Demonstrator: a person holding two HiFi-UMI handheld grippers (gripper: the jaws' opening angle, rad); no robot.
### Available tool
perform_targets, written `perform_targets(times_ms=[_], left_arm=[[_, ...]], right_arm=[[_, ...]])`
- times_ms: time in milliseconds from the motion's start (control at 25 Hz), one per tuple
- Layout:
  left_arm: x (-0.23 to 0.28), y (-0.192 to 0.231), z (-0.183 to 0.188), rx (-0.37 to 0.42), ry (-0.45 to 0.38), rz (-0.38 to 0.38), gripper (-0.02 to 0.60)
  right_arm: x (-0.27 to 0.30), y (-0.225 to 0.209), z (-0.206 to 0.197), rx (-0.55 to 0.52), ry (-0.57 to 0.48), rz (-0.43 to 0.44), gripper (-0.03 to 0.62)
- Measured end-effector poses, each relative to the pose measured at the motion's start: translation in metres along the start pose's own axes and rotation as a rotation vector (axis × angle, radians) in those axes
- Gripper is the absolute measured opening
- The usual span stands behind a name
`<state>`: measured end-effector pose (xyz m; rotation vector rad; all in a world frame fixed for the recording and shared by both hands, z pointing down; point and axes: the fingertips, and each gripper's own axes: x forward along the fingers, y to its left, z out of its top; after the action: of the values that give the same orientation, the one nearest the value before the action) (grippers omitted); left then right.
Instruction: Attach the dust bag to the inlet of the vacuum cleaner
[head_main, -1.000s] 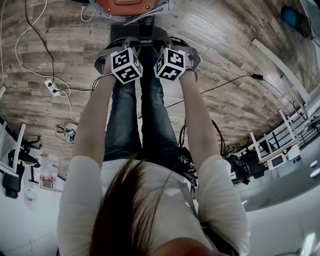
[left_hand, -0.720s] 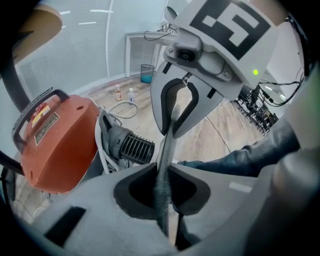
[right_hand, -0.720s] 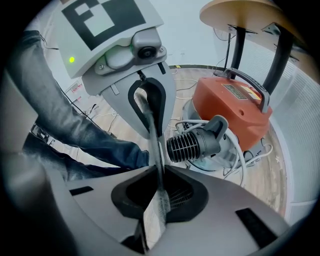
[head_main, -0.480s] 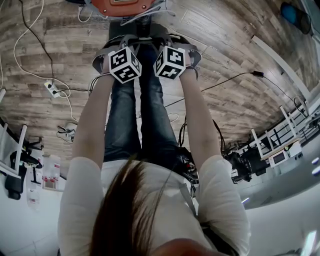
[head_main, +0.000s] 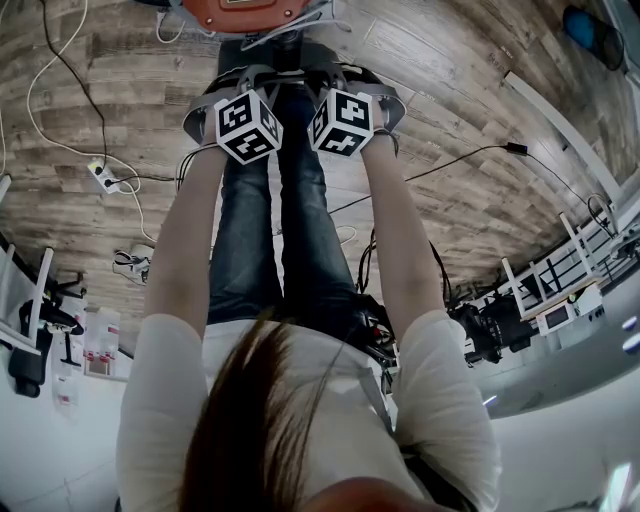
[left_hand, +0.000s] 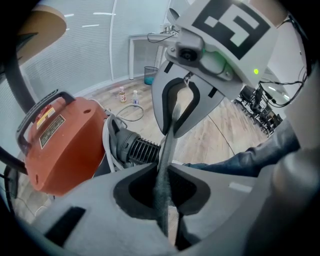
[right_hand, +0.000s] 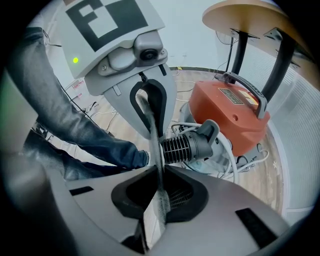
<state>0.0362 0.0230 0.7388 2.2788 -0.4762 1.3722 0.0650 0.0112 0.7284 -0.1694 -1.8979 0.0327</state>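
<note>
Low at the centre of both gripper views, the left gripper (left_hand: 162, 200) and right gripper (right_hand: 161, 197) each clamp an edge of one grey dust bag (left_hand: 167, 145).

Each pair of jaws is nearly closed on the thin, felt-like sheet, which runs taut and edge-on from one gripper up to the other facing it, so the bag hangs between the two. Just beyond it at mid-frame lies the black ribbed inlet (right_hand: 187, 145), apart from the bag. The orange vacuum cleaner (right_hand: 230, 112) sits behind it, at the right of the right gripper view and the left of the left one. The bag looks light, soft and limp, likely to fold or slip from a loose pinch. Its opening is not visible. I judge the best hold is on the rim either side of the opening, kept stretched so it can be pushed over the inlet.
</note>
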Motion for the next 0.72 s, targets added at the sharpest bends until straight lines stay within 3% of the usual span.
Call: perform_targets(times_ms=[440,720], left_arm=[[-0.001,0.013,-0.002,0.042,0.014,0.034,0.041],[-0.005,0.016,-0.002,0.162,0.053,0.048,0.043]], right_arm=[[0.001,-0.009,0.007,-0.041,-0.008,0.004,0.035],[0.001,-0.011,0.009,-0.012,-0.032,0.007,0.035]])
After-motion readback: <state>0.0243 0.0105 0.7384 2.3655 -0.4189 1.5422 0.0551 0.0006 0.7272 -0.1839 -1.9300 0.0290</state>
